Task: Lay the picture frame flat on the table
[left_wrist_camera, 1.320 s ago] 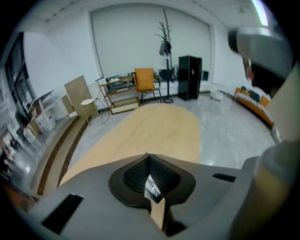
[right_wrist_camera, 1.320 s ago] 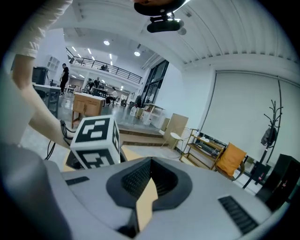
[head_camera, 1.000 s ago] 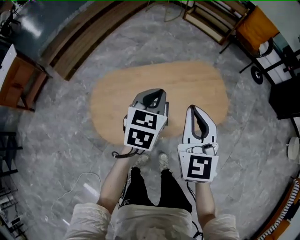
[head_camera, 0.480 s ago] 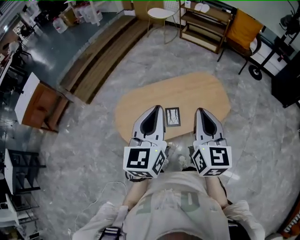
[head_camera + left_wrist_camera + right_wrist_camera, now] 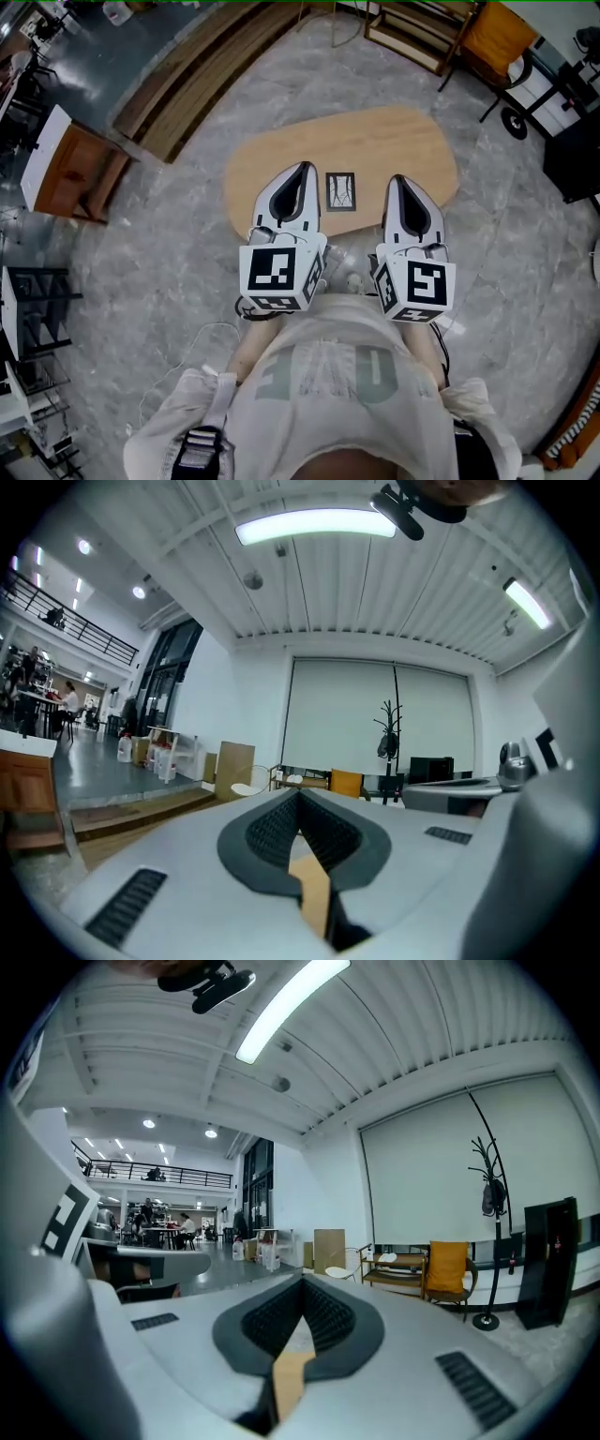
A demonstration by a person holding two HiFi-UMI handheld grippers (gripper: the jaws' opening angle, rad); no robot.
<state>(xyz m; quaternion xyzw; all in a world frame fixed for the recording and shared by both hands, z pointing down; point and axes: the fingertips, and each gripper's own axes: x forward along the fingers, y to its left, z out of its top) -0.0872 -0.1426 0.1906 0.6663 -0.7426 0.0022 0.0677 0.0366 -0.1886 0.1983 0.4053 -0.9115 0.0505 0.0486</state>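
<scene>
In the head view, a pale, oval wooden table [image 5: 375,141] stands on a grey marbled floor [image 5: 141,262]. A small, dark-rimmed rectangular picture frame [image 5: 340,190] sits on the near part of the table, in the gap between the two grippers and apart from both. This view does not show whether it lies flat or leans. The white and grey left gripper [image 5: 304,169] and the matching right gripper [image 5: 397,181] are held side by side in front of the person, their tips over the near edge of the table. Each carries its black-and-white marker cube at the rear.

In the left gripper view, the left gripper [image 5: 300,795] is clenched. Its ribbed grey pads [image 5: 270,829] meet at the tip with nothing between them. Beyond it are a white wall, a long ceiling light strip [image 5: 314,524] and a black coat stand [image 5: 387,733].

In the right gripper view, the right gripper [image 5: 302,1282] is likewise clenched and empty, its pads pressed together. Behind it stand an orange-backed chair [image 5: 446,1267] and another view of the coat stand.
</scene>
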